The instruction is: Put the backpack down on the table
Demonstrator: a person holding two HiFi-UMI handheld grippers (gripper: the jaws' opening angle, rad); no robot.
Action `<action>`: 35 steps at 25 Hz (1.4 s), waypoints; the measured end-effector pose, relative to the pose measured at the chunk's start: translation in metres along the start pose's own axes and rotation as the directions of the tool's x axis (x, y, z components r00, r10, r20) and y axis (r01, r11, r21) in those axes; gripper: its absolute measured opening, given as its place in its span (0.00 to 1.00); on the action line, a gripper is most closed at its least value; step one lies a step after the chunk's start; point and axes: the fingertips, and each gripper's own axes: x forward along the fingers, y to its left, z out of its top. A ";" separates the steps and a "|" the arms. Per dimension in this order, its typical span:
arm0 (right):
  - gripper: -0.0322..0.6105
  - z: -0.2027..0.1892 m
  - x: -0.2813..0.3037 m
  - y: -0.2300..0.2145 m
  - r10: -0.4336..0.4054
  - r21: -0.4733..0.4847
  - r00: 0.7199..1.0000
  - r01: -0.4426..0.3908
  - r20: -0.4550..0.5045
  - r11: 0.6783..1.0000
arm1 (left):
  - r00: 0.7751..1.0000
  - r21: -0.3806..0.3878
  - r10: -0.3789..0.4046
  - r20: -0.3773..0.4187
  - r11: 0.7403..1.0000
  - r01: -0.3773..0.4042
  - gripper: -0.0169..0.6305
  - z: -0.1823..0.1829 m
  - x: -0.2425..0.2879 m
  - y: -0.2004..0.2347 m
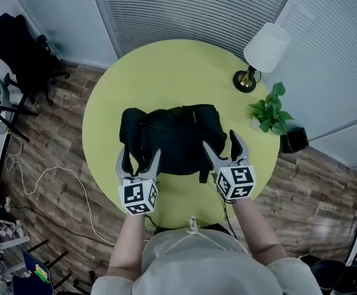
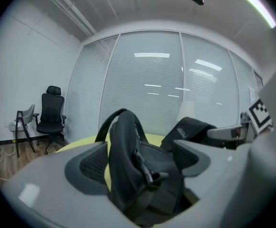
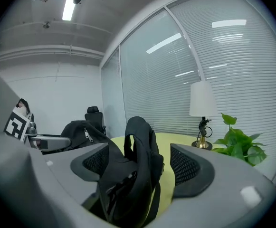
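Note:
A black backpack [image 1: 172, 137] lies on the round yellow-green table [image 1: 160, 66], toward its near half. My left gripper [image 1: 141, 154] is at the bag's near left edge, my right gripper [image 1: 220, 141] at its near right edge. Both stand open. In the left gripper view a shoulder strap [image 2: 128, 151] rises between the wide jaws of the left gripper [image 2: 140, 165], and the pads do not press it. In the right gripper view a folded strap [image 3: 140, 151] stands between the spread pads of the right gripper [image 3: 142, 163], also loose.
A white-shaded lamp [image 1: 261, 54] and a potted green plant [image 1: 269, 114] stand at the table's right rim. A black office chair [image 1: 18, 51] sits on the wood floor at far left, with a cable [image 1: 49, 177] trailing nearby. Window blinds run behind the table.

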 end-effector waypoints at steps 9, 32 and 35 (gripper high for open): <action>0.33 0.009 -0.089 0.019 0.051 0.006 0.998 -0.051 0.040 0.999 | 0.994 -0.031 0.110 0.014 0.993 -0.110 0.27 0.008 -0.089 -0.039; 0.05 -0.012 -0.238 0.049 0.118 -0.059 0.993 -0.119 -0.016 0.991 | 0.997 0.045 0.033 0.071 0.998 -0.036 0.04 0.013 -0.245 -0.154; 0.05 -0.011 -0.243 0.054 0.125 -0.078 0.992 -0.126 -0.012 0.989 | 0.995 0.077 0.021 0.093 0.997 -0.028 0.04 0.020 -0.251 -0.161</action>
